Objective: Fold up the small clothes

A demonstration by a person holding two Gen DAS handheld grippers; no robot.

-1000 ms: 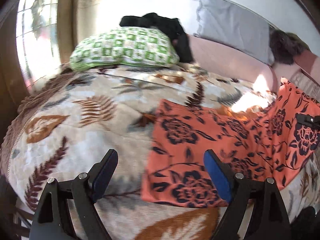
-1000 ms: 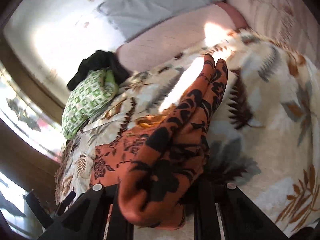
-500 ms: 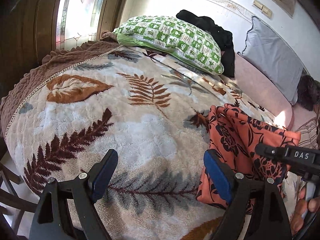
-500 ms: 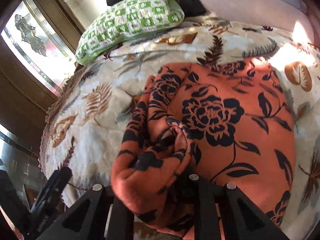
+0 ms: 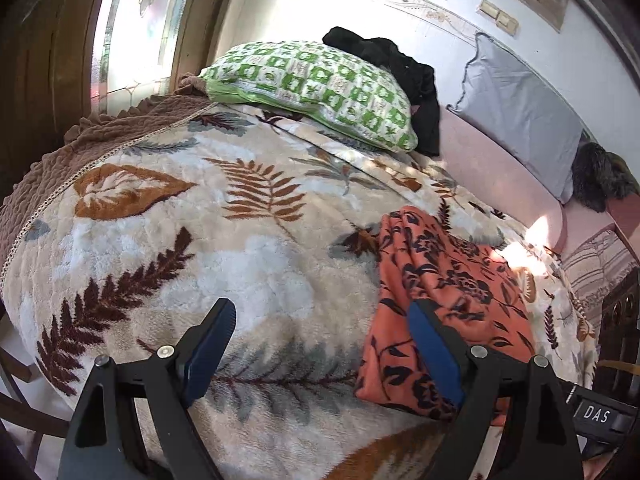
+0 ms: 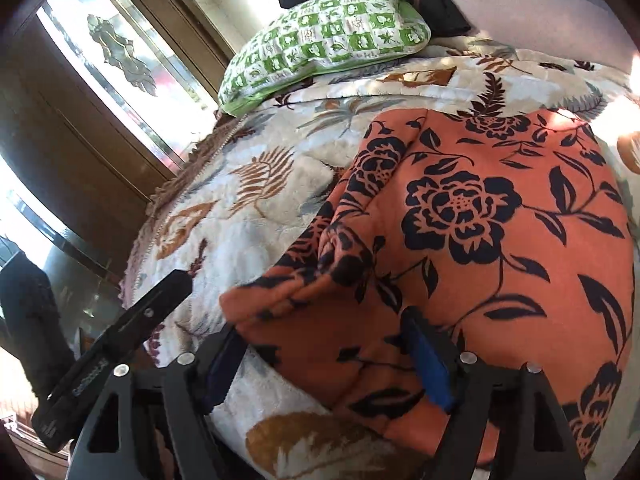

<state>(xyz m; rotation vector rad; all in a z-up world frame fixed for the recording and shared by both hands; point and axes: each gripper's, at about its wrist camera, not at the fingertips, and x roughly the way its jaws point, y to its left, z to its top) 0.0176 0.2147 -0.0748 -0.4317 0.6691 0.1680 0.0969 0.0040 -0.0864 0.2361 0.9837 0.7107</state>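
Note:
An orange garment with black flowers (image 5: pixel 448 292) lies folded over on the leaf-print blanket (image 5: pixel 248 264). In the right wrist view the garment (image 6: pixel 480 220) fills the middle, and its doubled near-left corner lies loosely between the blue pads of my right gripper (image 6: pixel 326 364). Those jaws are opening and the pads do not press the cloth. My left gripper (image 5: pixel 320 348) stands open over bare blanket, nothing between its fingers, with its right pad (image 5: pixel 436 356) in front of the garment's left edge. The left gripper's finger (image 6: pixel 132 328) shows at the left of the right wrist view.
A green checked pillow (image 5: pixel 316 92) with a black garment (image 5: pixel 400 68) behind it lies at the head of the bed. A grey pillow (image 5: pixel 520 112) leans on the wall over a pink sheet (image 5: pixel 492 176). The window (image 5: pixel 136 32) and the bed's brown edge (image 5: pixel 36 184) are at the left.
My right gripper swung the held garment edge over onto the rest, lowered it, and opened. The left gripper drifted left, so the garment now sits at its right.

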